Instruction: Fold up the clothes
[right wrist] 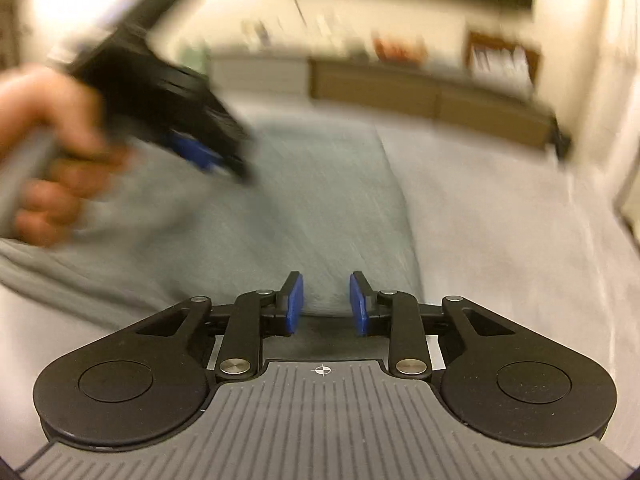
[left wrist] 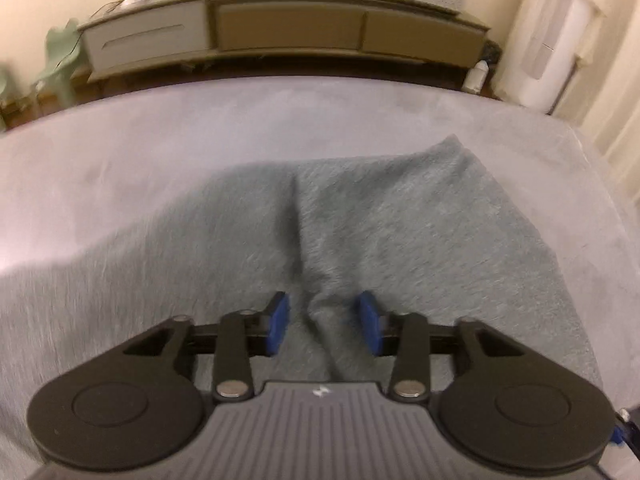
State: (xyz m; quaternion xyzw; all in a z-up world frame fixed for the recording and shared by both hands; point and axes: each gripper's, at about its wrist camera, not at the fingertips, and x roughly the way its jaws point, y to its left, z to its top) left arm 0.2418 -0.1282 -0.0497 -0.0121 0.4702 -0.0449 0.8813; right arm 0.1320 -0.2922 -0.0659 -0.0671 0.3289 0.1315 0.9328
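Observation:
A grey fleecy garment (left wrist: 400,220) lies spread on the pale bed cover (left wrist: 160,140), with a raised crease running up its middle. My left gripper (left wrist: 325,322) hovers over it, open, and the crease passes between the blue pads without being pinched. In the right wrist view the same garment (right wrist: 280,208) covers the left half of the bed (right wrist: 500,220). My right gripper (right wrist: 326,304) is open over the garment's near right edge, with nothing between its pads. The left gripper (right wrist: 200,152) shows there blurred at upper left, held by a hand (right wrist: 60,152).
A long low sideboard (left wrist: 288,28) with clutter on top runs along the far wall beyond the bed. A white tower unit (left wrist: 548,48) and a small bottle (left wrist: 478,74) stand at the right, a pale green chair (left wrist: 60,56) at the left.

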